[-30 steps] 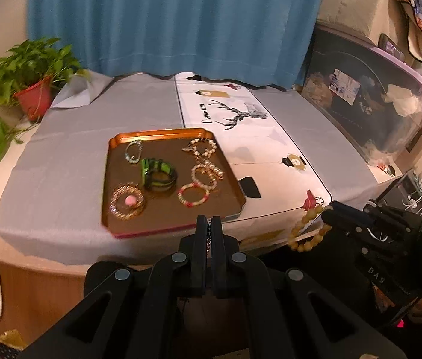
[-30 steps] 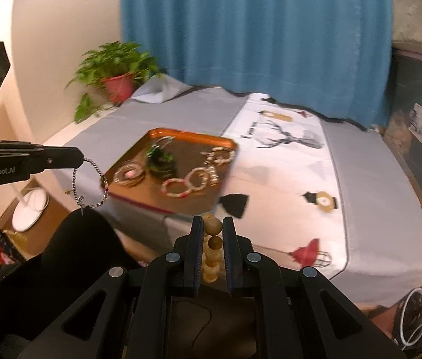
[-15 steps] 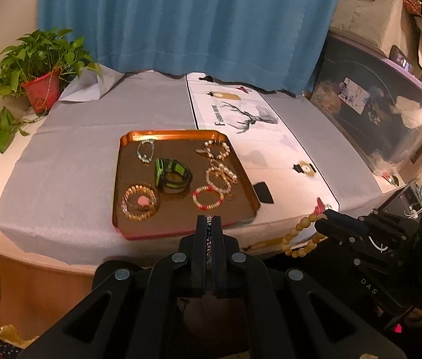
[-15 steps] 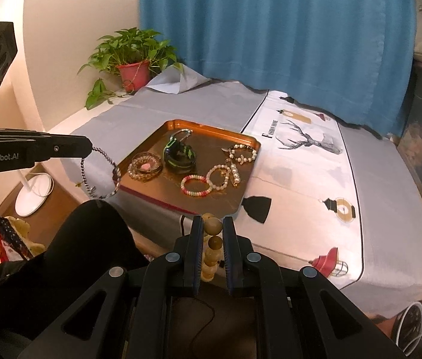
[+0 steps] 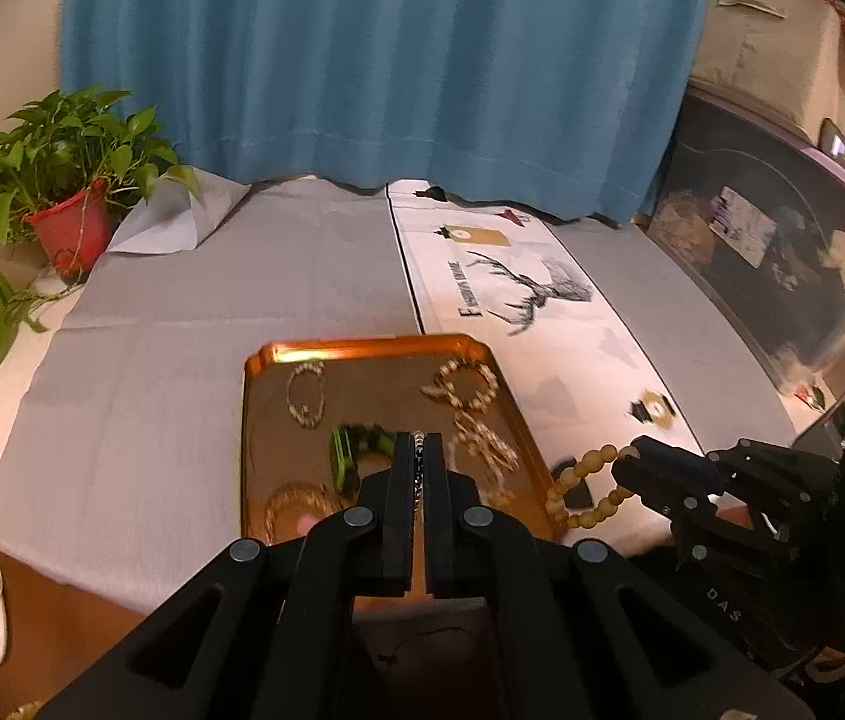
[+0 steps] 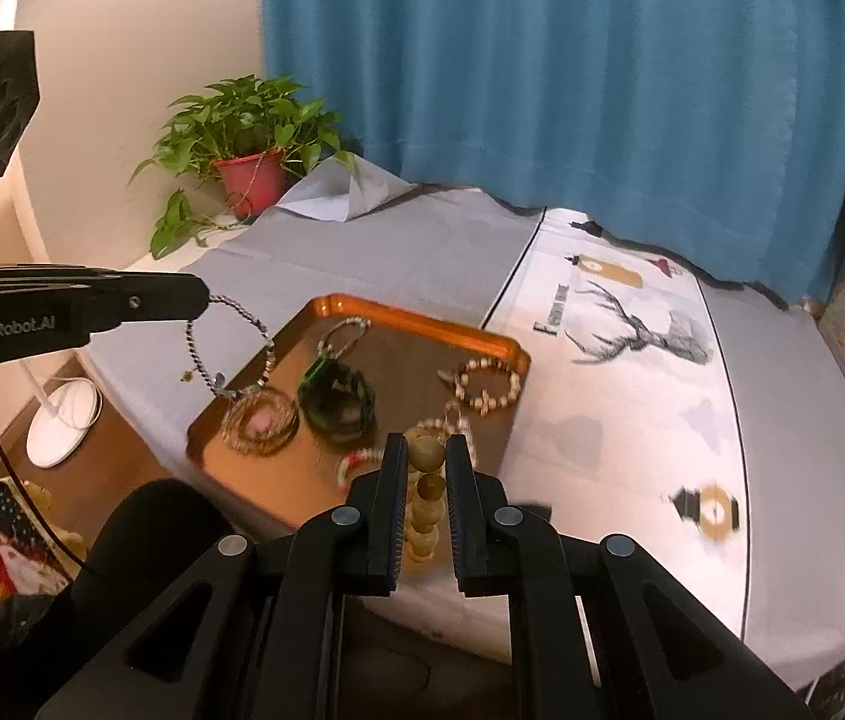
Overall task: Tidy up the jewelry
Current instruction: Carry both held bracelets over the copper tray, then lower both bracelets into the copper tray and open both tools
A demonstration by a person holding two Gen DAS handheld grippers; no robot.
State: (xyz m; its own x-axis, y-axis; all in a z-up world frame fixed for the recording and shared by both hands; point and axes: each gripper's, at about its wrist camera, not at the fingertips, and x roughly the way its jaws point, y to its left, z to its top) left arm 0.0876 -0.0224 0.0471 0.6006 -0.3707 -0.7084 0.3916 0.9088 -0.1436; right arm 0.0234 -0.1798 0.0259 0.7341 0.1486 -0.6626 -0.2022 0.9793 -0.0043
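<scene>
A blue curtain [image 5: 362, 60] hangs behind a worktop [image 5: 194, 324] under grey cloth, with a stag-print runner [image 5: 518, 294] down its middle and a potted plant [image 5: 62, 180] at the far left corner.

In the left wrist view the orange tray [image 5: 356, 351] now lies right under the left tongs [image 5: 418, 450], far nearer than a second ago, when it sat well ahead of them. These tongs are fully closed on a thin chain bracelet [image 5: 418, 468]. To the right, the right tongs [image 5: 632, 462] carry a wooden bead bracelet [image 5: 578, 492] just past the tray's right edge.

In the right wrist view the right tongs [image 6: 427, 462] are nearly closed, pinching the wooden bead bracelet [image 6: 426, 453], with the tray [image 6: 422, 315] just ahead; earlier it was further off. The left tongs [image 6: 200, 300] reach in from the left, and the chain bracelet [image 6: 230, 348] dangles over the tray's near left corner.

Both hands have moved in toward the tray, so each bracelet looks ready to be laid among the pieces already there; neither is set down yet.
</scene>
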